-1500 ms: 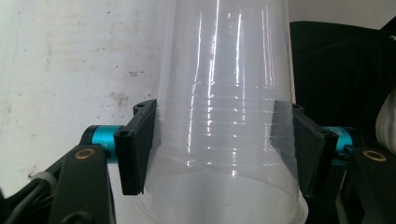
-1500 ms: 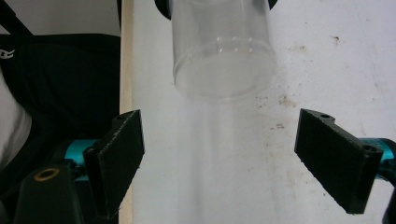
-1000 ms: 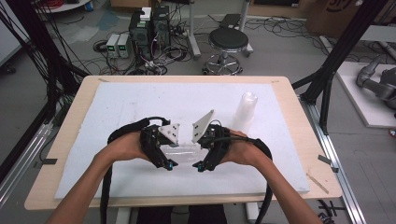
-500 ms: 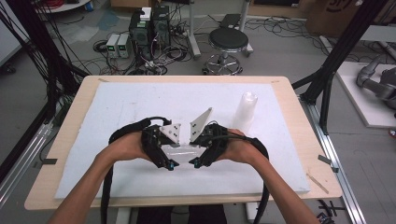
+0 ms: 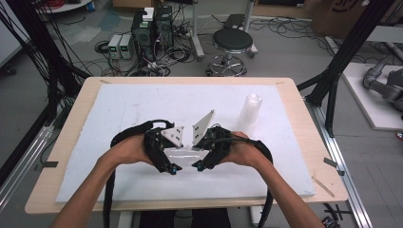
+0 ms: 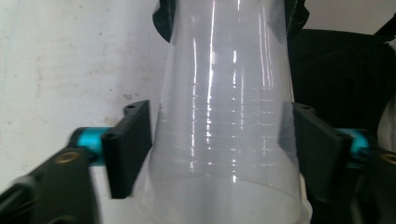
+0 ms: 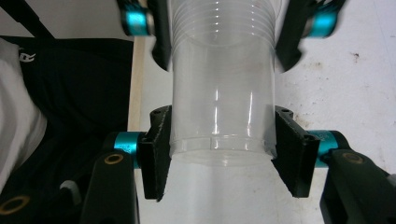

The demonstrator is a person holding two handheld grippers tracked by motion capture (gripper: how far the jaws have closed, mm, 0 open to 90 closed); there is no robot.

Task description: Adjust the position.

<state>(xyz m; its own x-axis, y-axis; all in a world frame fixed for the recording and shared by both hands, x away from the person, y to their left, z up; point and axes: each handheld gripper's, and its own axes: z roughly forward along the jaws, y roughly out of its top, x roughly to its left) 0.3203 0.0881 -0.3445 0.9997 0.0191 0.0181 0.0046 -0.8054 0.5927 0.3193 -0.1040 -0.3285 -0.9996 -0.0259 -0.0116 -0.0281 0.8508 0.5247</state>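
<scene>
Now clear cup (image 7: 219, 107) clamped between right tool (image 7: 219, 154) jaws.

The clear cup (image 6: 224, 116) is cut off at top and bottom in the left gripper view, its rim left unseen.

No text, label, brand or number is legible in any view.
</scene>
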